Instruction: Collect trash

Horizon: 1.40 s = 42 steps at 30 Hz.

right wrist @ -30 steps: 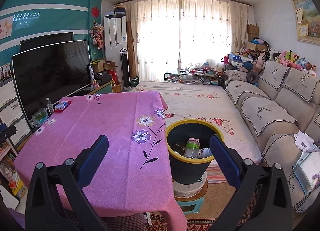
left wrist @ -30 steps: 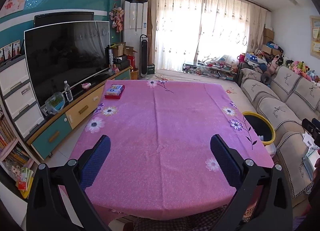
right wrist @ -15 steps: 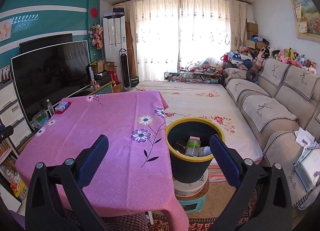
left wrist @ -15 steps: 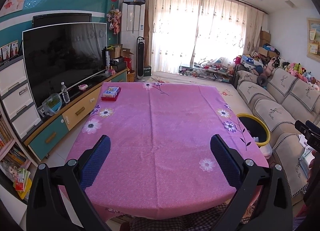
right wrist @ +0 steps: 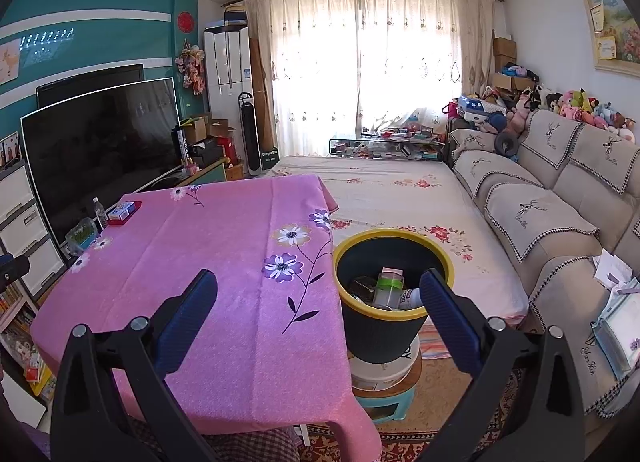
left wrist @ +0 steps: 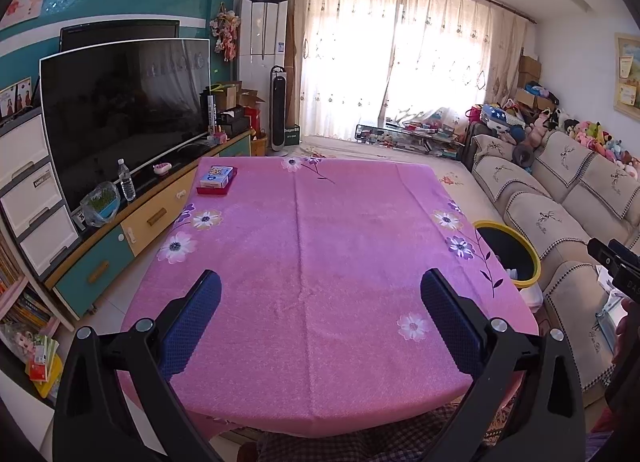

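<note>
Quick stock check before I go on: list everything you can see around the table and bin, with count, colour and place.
Table: one, pink floral cloth, centre of the room.
Small box: one, blue and white, on a red tray at the table's far left corner.
Trash bin: one, dark with a yellow rim, off the table's right side, raised on a stool; holds several discarded containers.
Water bottle: one, clear, on the TV cabinet.
TV: one, black, left wall.
Sofa: one, beige, right wall, plush toys along its back.
Left hand-held gripper: one, blue pads, open over the table, holding nothing.
Right hand-held gripper: one, blue pads, open near the bin, holding nothing.
</note>
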Each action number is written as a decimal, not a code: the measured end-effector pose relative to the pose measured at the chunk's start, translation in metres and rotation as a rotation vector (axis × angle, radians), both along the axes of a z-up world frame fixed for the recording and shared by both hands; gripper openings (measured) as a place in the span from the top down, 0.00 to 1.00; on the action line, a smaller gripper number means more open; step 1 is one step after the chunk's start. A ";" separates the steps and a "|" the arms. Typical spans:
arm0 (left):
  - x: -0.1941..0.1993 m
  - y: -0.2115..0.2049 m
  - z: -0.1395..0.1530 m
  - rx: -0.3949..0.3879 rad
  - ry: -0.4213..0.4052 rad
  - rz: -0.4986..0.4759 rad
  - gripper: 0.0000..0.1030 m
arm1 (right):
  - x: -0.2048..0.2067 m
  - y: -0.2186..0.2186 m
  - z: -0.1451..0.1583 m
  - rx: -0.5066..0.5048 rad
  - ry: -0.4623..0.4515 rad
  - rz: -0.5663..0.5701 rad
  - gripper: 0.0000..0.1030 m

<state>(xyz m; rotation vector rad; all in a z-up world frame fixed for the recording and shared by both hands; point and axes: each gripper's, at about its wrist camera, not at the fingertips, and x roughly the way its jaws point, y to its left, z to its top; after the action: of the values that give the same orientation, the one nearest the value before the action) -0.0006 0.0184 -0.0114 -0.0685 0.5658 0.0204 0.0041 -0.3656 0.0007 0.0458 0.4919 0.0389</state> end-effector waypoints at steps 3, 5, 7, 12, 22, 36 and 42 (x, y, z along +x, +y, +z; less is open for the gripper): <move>0.000 0.000 -0.001 0.000 0.000 -0.001 0.05 | 0.001 0.001 -0.001 0.000 0.003 -0.001 0.07; -0.001 -0.001 -0.001 0.000 0.000 -0.001 0.05 | 0.001 0.000 -0.001 0.001 0.003 -0.003 0.07; 0.000 -0.001 -0.001 0.001 0.000 -0.001 0.05 | 0.002 0.001 -0.001 0.002 0.002 -0.003 0.06; 0.001 -0.002 -0.002 0.000 0.005 -0.003 0.05 | 0.002 0.000 -0.001 0.004 0.001 -0.004 0.06; 0.003 -0.001 -0.006 -0.002 0.010 -0.004 0.05 | 0.003 0.001 -0.002 0.002 0.003 -0.003 0.06; 0.006 -0.003 -0.012 0.004 0.021 -0.014 0.05 | 0.003 0.002 -0.006 0.003 0.009 -0.002 0.06; 0.005 -0.004 -0.013 0.006 0.019 -0.023 0.05 | 0.003 0.002 -0.007 0.004 0.011 -0.002 0.06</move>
<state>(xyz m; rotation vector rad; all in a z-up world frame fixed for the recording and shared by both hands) 0.0048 0.0145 -0.0242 -0.0566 0.5851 0.0006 0.0073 -0.3636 -0.0062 0.0504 0.5028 0.0378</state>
